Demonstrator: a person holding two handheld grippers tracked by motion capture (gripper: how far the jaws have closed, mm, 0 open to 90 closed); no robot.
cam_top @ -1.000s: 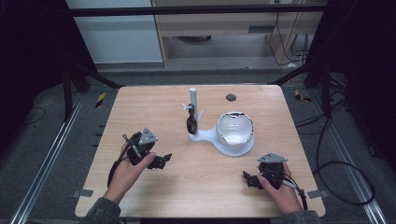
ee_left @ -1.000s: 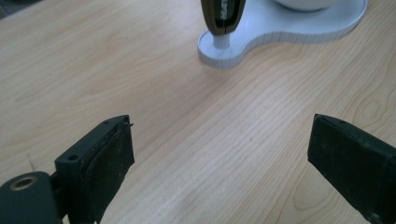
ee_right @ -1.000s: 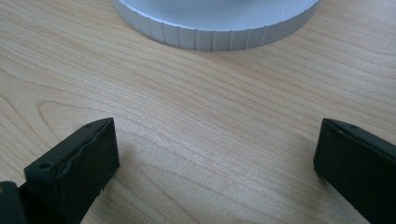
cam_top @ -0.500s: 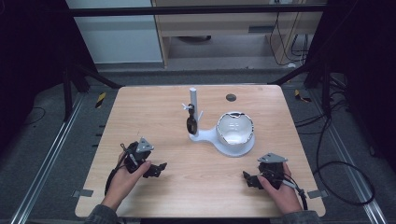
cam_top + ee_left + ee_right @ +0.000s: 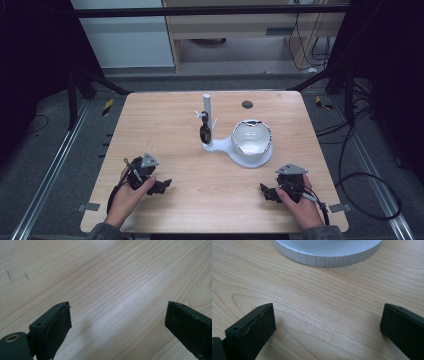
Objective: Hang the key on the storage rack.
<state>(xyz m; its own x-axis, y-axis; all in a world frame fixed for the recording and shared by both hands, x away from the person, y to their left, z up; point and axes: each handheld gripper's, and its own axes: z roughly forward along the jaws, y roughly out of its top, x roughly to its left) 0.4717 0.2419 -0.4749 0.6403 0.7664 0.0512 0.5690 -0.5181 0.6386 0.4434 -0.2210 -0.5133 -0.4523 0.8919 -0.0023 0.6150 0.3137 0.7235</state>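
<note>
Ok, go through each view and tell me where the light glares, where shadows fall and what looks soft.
High view: surroundings dark, the table evenly lit, the white bowl brightest. Left gripper view: a pale sheen on the wood between the open jaws of the left hand-held gripper, near jaws soft. Right gripper view: faint shadow beside the right hand-held gripper's jaws, the white ribbed base crisp.

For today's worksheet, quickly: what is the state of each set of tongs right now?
Left tongs: open, holding nothing, over bare table.
Right tongs: open, holding nothing, pointed toward the white stand.
</note>
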